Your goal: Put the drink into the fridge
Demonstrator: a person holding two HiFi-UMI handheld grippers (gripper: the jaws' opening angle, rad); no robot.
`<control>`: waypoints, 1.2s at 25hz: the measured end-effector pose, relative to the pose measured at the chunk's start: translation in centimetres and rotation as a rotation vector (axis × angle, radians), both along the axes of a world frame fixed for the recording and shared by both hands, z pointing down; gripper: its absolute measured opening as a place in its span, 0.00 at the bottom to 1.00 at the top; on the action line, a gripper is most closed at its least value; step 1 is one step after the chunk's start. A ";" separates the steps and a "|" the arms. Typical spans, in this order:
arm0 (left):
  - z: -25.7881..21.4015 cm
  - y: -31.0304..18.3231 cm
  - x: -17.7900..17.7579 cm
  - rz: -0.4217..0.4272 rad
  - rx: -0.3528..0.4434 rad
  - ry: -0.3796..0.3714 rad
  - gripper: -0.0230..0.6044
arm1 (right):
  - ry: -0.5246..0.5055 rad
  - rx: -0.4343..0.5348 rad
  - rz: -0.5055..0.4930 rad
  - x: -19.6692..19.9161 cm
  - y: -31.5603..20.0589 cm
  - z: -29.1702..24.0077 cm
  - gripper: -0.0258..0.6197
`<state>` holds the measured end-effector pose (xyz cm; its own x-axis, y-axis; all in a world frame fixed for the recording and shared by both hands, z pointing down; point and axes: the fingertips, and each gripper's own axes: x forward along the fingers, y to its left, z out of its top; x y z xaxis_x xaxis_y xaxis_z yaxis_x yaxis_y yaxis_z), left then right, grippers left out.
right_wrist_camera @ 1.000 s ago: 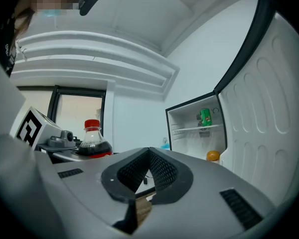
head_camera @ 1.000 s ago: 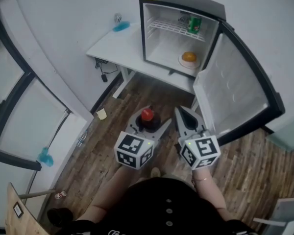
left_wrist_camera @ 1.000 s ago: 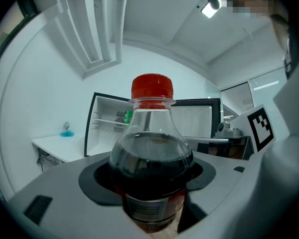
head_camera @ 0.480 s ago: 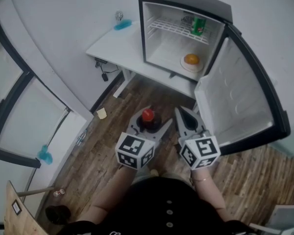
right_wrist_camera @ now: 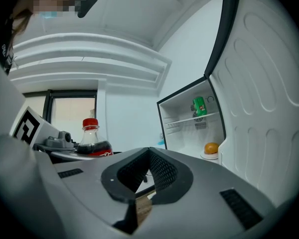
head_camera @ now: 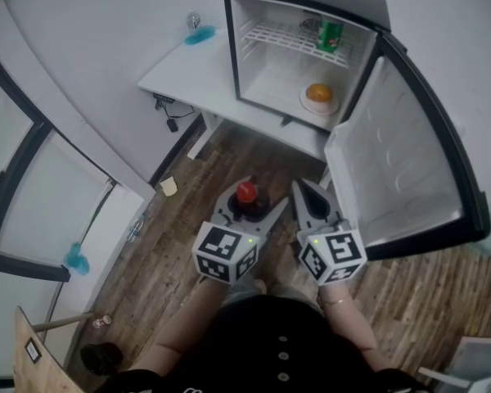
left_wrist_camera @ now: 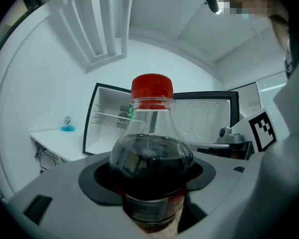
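Note:
A dark cola bottle (head_camera: 246,198) with a red cap (left_wrist_camera: 151,88) stands upright between the jaws of my left gripper (head_camera: 250,205), which is shut on its body (left_wrist_camera: 150,168). In the right gripper view the same bottle (right_wrist_camera: 91,139) shows at the left. My right gripper (head_camera: 304,193) hangs beside it with its jaws together and nothing between them. Ahead, the small fridge (head_camera: 254,51) stands open on a white table (head_camera: 180,70), its door (head_camera: 393,154) swung out to the right. Inside are a green can (head_camera: 329,34) on the wire shelf and an orange (head_camera: 318,93) on a plate.
A blue object (head_camera: 200,33) lies on the table to the left of the fridge. Cables (head_camera: 168,117) hang under the table. The floor (head_camera: 188,228) is wood planks with a scrap of paper (head_camera: 168,187). A dark-framed glass panel (head_camera: 33,195) stands at the left.
Both grippers keep their places in the head view while the fridge and table drift slightly up and left; the open door shows more fully. The grip on the bottle is unchanged.

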<state>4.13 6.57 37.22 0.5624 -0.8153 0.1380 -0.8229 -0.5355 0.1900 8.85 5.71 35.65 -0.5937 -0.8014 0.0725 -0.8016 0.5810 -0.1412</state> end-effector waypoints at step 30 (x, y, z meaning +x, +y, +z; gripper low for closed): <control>0.1 -18.4 -4.8 0.134 -0.020 -0.009 0.55 | 0.002 0.004 0.156 -3.5 -17.9 0.0 0.05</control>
<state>-0.66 -11.83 37.35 0.6647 -0.7300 0.1591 -0.7460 -0.6369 0.1944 5.39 -12.21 35.63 -0.4616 -0.8843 0.0700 -0.8825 0.4498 -0.1372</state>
